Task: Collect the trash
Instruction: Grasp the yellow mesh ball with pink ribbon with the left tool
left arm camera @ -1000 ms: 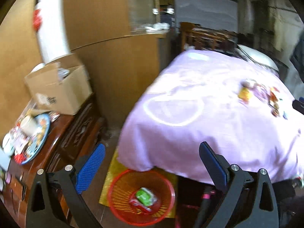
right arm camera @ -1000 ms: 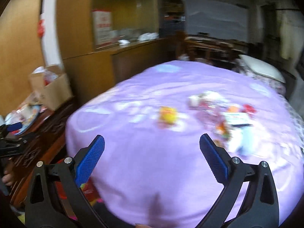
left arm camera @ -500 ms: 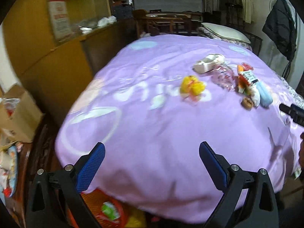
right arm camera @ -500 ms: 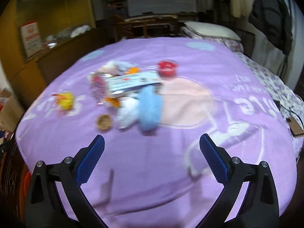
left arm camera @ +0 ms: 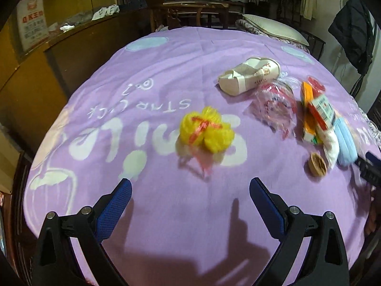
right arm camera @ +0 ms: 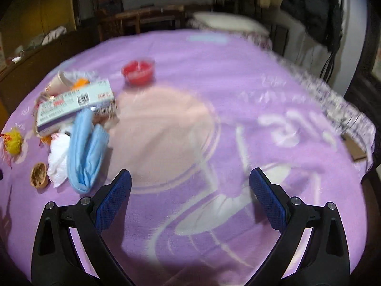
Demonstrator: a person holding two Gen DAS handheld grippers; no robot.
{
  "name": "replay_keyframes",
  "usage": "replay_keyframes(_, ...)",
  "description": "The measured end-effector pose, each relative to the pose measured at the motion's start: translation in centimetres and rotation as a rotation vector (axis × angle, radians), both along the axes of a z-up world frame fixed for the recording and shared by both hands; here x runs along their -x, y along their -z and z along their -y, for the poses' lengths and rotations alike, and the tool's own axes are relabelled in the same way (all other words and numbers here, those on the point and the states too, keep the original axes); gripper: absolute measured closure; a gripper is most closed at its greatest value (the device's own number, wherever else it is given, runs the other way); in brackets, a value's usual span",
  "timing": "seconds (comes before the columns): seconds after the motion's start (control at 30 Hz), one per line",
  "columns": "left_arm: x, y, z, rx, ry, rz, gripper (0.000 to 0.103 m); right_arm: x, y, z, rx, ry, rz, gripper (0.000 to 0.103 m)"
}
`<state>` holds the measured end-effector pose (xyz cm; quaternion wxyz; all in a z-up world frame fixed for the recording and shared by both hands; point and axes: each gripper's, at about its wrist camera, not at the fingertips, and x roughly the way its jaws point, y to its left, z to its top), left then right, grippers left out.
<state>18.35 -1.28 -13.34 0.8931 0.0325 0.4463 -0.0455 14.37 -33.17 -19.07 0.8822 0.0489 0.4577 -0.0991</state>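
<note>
Trash lies on a purple blanket [left arm camera: 147, 76]. A yellow net wad [left arm camera: 206, 128] sits just ahead of my open left gripper [left arm camera: 190, 205], apart from it. Farther right lie a crushed paper cup [left arm camera: 250, 75], a clear wrapper [left arm camera: 273, 104], an orange-red box [left arm camera: 314, 112], white tissue [left arm camera: 331, 143], a blue face mask [left arm camera: 345, 143] and a walnut shell [left arm camera: 318, 164]. In the right wrist view my open right gripper [right arm camera: 190, 205] hovers over bare blanket [right arm camera: 238, 95], right of the mask [right arm camera: 85, 147], tissue [right arm camera: 57, 157], walnut shell [right arm camera: 39, 175], box [right arm camera: 76, 102] and a red jelly cup [right arm camera: 138, 70].
A wooden cabinet [left arm camera: 78, 45] runs along the bed's left side. A pillow [left arm camera: 273, 28] lies at the head, with a wooden chair [left arm camera: 190, 12] behind. A dark jacket [left arm camera: 354, 31] hangs at right. A brown card [right arm camera: 354, 147] lies near the bed's right edge.
Both views swung from the floor basket and cabinet side up over the bed. The left gripper closed in on the yellow wad; the right gripper shifted right of the trash pile.
</note>
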Motion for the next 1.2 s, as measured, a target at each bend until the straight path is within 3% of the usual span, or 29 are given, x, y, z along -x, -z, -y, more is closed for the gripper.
replay_keyframes(0.17,-3.1,-0.1,0.8,0.025,-0.004,0.03,0.006,-0.4,0.4,-0.1,0.005,-0.012,-0.031,0.007)
replay_keyframes(0.3,-5.0,0.3,0.6,0.002,-0.033,0.041,0.006,-0.5,0.6,0.3,-0.026,-0.01,-0.037,0.006)
replay_keyframes(0.47,-6.2,3.0,-2.2,-0.04,-0.113,-0.002,0.004,-0.4,0.6,0.2,-0.024,-0.009,-0.038,0.006)
replay_keyframes(0.57,-5.6,3.0,-4.4,0.093,-0.124,0.018,0.005,-0.5,0.6,0.2,-0.022,-0.009,-0.04,0.006)
replay_keyframes(0.73,-5.4,2.9,-3.9,0.078,-0.117,0.044,0.006,-0.5,0.6,0.2,-0.023,-0.01,-0.041,0.006)
replay_keyframes(0.9,-4.5,2.0,-4.2,0.123,-0.105,0.117,0.006,-0.5,0.6,0.2,-0.025,-0.01,-0.04,0.006)
replay_keyframes(1.1,-4.7,1.6,-4.8,0.142,-0.122,0.138,0.006,-0.5,0.5,0.2,-0.025,-0.01,-0.04,0.006)
replay_keyframes(1.13,-4.8,1.5,-4.6,0.138,-0.121,0.14,0.008,-0.5,0.5,0.2,-0.025,-0.01,-0.04,0.006)
replay_keyframes(1.2,-4.9,1.5,-4.0,0.13,-0.096,0.14,0.024,-0.5,0.5,0.2,-0.025,-0.01,-0.04,0.006)
